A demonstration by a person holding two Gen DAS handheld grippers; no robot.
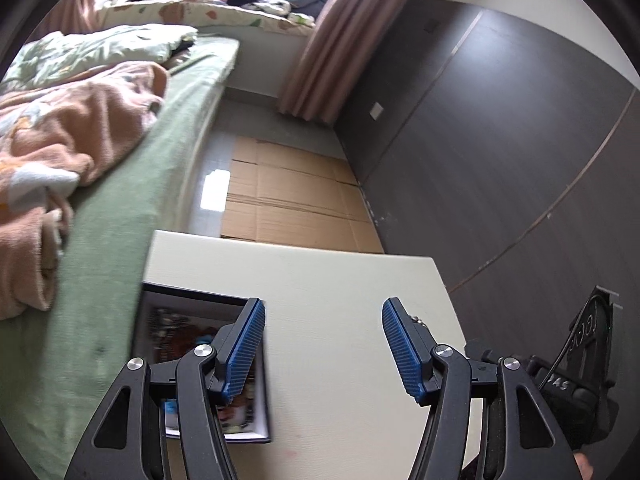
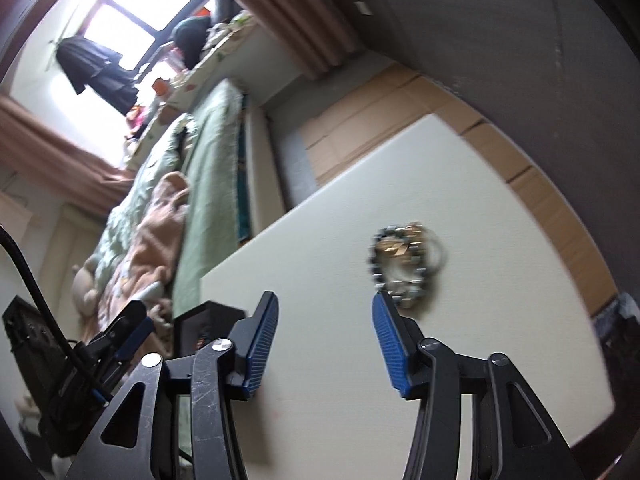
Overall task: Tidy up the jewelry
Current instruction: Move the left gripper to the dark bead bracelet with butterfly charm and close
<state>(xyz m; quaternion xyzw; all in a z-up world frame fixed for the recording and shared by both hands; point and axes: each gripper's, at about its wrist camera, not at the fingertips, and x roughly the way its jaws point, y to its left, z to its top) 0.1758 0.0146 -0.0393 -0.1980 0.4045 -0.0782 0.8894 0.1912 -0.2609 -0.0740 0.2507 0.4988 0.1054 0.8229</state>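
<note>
A small heap of jewelry (image 2: 404,258), a dark beaded bracelet with gold and silver pieces, lies on the cream table (image 2: 340,280) just beyond my right gripper's right finger. My right gripper (image 2: 324,320) is open and empty above the table. My left gripper (image 1: 323,320) is open and empty over the table (image 1: 328,280); a bit of jewelry (image 1: 418,319) peeks out behind its right finger. A black open box (image 1: 200,344) with colourful contents sits at the table's left edge, partly behind the left finger. It also shows in the right wrist view (image 2: 204,328), beside the other gripper (image 2: 108,344).
A bed (image 1: 132,184) with a green sheet and a pink blanket (image 1: 52,136) runs along the table's left side. Flattened cardboard (image 1: 288,200) covers the floor beyond the table. A dark wall panel (image 1: 500,140) stands to the right, with a brown curtain (image 1: 332,40) at the back.
</note>
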